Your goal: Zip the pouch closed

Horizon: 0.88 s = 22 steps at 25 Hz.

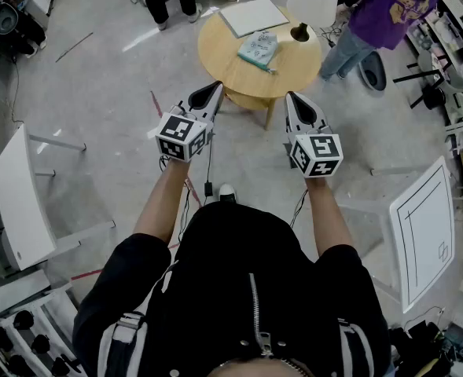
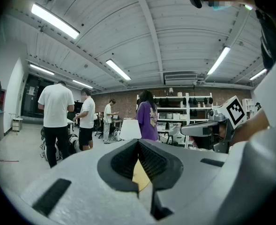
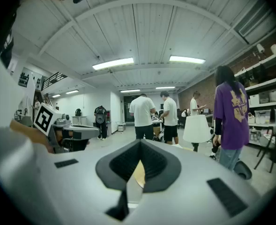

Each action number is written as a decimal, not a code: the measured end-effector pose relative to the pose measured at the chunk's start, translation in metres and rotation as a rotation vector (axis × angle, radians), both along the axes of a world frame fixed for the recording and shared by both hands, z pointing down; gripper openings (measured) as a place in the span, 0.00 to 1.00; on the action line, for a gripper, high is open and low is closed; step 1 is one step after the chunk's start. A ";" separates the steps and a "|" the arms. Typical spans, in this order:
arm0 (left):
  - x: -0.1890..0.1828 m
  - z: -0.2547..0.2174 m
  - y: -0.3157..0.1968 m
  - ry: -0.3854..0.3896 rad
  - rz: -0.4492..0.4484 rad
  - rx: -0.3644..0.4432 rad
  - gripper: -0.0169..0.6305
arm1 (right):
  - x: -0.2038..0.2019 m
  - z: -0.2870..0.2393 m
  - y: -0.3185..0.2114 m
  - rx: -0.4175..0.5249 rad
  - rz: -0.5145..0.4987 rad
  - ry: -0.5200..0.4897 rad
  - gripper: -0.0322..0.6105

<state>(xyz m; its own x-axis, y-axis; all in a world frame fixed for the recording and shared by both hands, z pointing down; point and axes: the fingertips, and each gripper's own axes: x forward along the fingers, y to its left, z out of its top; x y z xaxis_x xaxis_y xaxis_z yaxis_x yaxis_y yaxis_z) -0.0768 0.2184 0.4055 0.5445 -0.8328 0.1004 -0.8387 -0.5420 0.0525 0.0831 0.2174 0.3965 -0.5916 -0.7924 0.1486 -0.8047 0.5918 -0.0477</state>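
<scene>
Fingers [image 2: 121,163] of left gripper [image 1: 213,89]: pressed together — empty
Right gripper [image 1: 292,99]: likewise closed — empty
Pouch [image 1: 258,49]: on round table [image 1: 223,63]

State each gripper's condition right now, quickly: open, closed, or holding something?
Left gripper: closed, holding nothing.
Right gripper: closed, holding nothing.

A round wooden table [image 1: 219,60] carried a white pad [image 1: 253,16] at its far edge and a white-shaded lamp [image 1: 312,0] at its far right edge. A person in a purple top [image 1: 390,5] stood just beside the table's right edge. On the grey floor [image 1: 97,93], a white board [image 1: 424,238] stood well apart from the table, and long ceiling lights [image 3: 113,63] glowed overhead.
</scene>
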 end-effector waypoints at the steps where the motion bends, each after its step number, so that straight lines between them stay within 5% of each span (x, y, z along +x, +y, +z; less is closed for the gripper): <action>1: -0.002 0.000 -0.001 0.003 0.004 -0.010 0.02 | -0.002 0.002 -0.002 -0.007 0.000 0.006 0.06; 22: -0.012 0.046 -0.097 0.008 0.102 -0.075 0.02 | -0.018 0.047 -0.081 -0.101 0.015 0.032 0.06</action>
<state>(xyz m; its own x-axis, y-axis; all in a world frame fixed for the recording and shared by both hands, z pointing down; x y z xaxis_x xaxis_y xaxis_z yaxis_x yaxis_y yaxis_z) -0.0893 0.1210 0.4512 0.6270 -0.7632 0.1563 -0.7788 -0.6188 0.1025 0.0651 0.1360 0.4433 -0.5738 -0.7809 0.2468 -0.8152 0.5735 -0.0806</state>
